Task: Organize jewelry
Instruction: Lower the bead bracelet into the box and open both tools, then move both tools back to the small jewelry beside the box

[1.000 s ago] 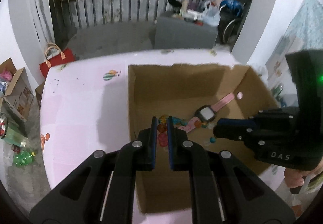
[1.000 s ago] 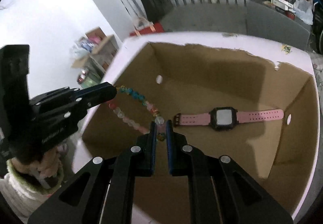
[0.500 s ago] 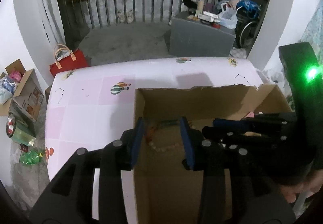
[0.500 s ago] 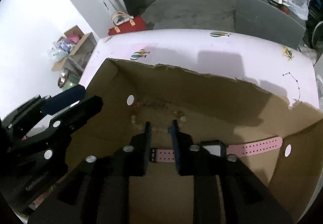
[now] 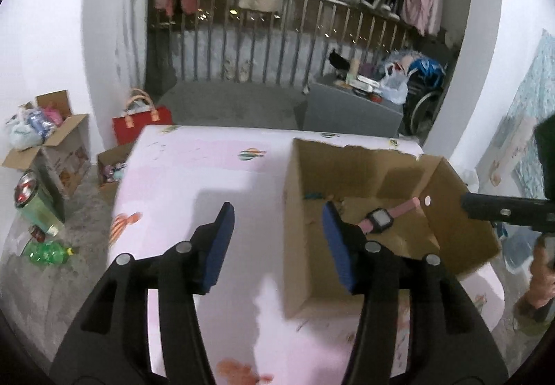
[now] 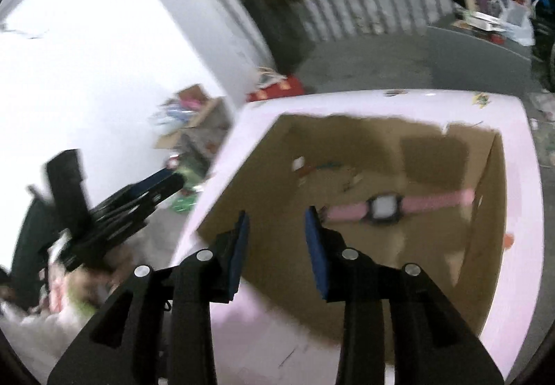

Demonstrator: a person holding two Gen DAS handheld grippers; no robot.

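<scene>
Both hand-held grippers, left hand-held gripper [image 5: 277, 239] and right hand-held gripper [image 6: 277, 239], opening, empty.

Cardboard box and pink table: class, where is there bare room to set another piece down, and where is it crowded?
Free: the pink table left of the cardboard box, and the box floor nearest the camera, before the pink watch. Crowded: the box's far end, where the bead string and watch lie. Both the left gripper and right gripper are opening, empty.
</scene>
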